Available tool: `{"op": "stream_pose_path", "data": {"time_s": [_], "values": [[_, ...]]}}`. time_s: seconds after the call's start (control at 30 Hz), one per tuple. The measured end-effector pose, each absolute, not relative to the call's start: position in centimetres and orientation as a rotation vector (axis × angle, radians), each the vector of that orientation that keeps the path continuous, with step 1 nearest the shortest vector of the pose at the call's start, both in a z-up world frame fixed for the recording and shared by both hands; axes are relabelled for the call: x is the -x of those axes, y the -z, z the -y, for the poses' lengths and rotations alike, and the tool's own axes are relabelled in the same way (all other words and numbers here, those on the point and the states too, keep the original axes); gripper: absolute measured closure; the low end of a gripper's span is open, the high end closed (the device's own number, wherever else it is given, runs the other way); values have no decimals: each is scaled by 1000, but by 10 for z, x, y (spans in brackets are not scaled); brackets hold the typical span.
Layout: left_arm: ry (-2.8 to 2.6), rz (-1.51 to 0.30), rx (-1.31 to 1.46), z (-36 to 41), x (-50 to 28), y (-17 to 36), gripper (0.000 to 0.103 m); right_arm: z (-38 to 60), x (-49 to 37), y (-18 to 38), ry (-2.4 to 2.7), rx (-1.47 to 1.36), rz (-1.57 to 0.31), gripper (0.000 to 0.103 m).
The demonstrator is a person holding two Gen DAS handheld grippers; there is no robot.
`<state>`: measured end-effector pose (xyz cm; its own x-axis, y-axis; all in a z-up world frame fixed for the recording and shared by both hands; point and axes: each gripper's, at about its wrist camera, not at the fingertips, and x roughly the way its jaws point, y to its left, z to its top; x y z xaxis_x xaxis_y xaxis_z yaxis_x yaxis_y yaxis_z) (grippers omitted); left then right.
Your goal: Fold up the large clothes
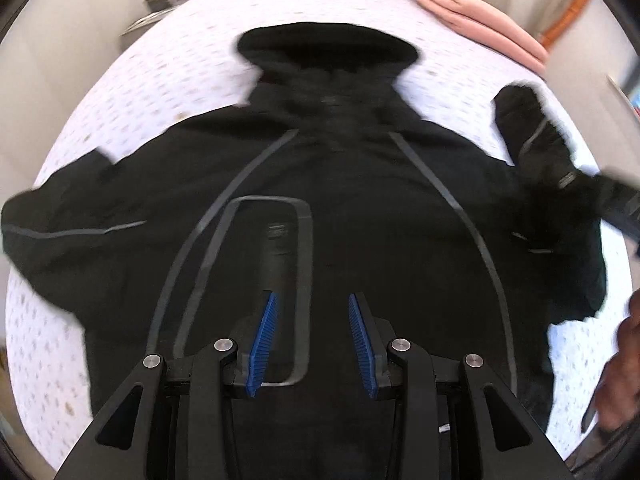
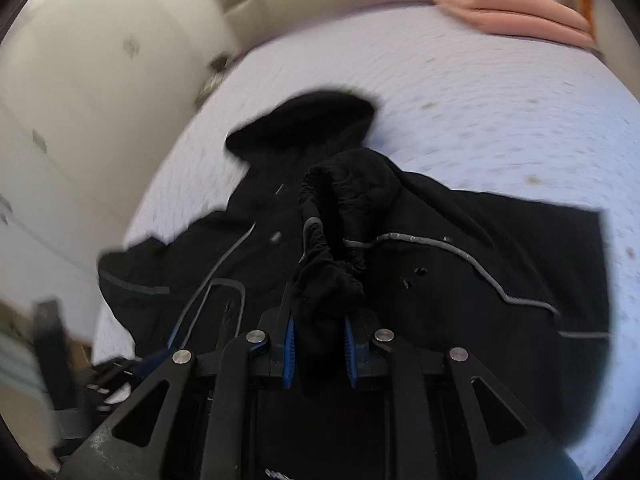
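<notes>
Lying across the bed (image 1: 132,80), the black jacket (image 1: 360,200) has its cuff (image 2: 328,276) clamped in the right tongs (image 2: 320,344); left tongs (image 1: 312,344) gape empty.

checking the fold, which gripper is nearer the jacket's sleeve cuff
Right. The right gripper has its fingers shut on the gathered sleeve cuff of the black jacket. The left gripper hangs open above the jacket's back, gripping nothing, well away from that cuff.

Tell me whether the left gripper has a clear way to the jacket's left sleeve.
Probably yes. The left gripper is open and empty above the black jacket, and the left sleeve lies flat and uncovered on the bed, with nothing between.
</notes>
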<state>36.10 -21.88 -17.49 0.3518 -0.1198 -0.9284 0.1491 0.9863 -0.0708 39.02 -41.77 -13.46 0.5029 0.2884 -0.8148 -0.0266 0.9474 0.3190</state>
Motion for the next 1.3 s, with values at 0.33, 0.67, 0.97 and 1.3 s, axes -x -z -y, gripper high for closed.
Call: {"op": "stream_pose_path", "data": {"time_s": [0.33,0.67,0.97,1.3], "values": [[110,-1246,36,157,-370,198,65,309,-409,253,-156,65,-1292,58],[264,-1249,79,179,-388,198,57,371,-369,152,-200,-154,-1153,49],[458,-1258,182,239,-424,211,55,445,-378,217,135,-115,-1269,67],[456,-1294,197,269,-442,245,56,466,-385,251,83,-230,-1323,68]]}}
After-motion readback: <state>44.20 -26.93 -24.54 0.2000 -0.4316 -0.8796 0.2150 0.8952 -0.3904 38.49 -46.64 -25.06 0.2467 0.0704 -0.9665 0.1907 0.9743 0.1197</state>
